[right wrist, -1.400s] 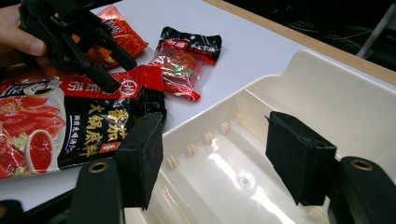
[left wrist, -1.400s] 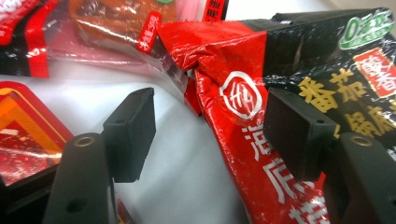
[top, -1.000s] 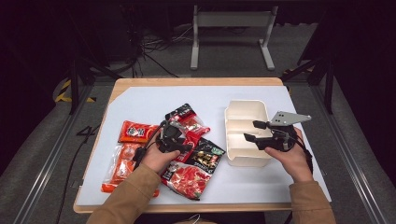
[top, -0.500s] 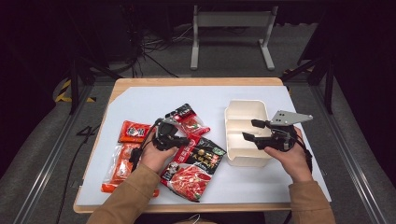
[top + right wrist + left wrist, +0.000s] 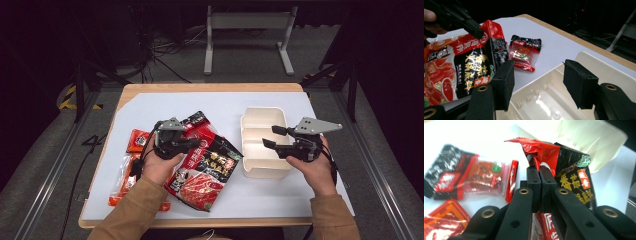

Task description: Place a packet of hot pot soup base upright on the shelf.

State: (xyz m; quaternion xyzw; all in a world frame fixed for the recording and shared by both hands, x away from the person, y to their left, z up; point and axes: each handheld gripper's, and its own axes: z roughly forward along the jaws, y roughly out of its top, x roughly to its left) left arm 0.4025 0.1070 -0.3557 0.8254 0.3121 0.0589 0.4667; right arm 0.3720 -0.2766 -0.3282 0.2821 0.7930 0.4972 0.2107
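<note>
Red-and-black foil soup-base packet (image 5: 207,165) is pinched at its crumpled top corner between the closed jaws of the left gripper (image 5: 540,173), lifted just beside the cream plastic divided tray (image 5: 263,142), over which the right gripper (image 5: 537,82) hangs open.

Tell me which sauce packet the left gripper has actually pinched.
The big red-and-black packet, nearest the tray. The left gripper is shut on its crumpled top corner; the other packets lie flat, untouched.
</note>
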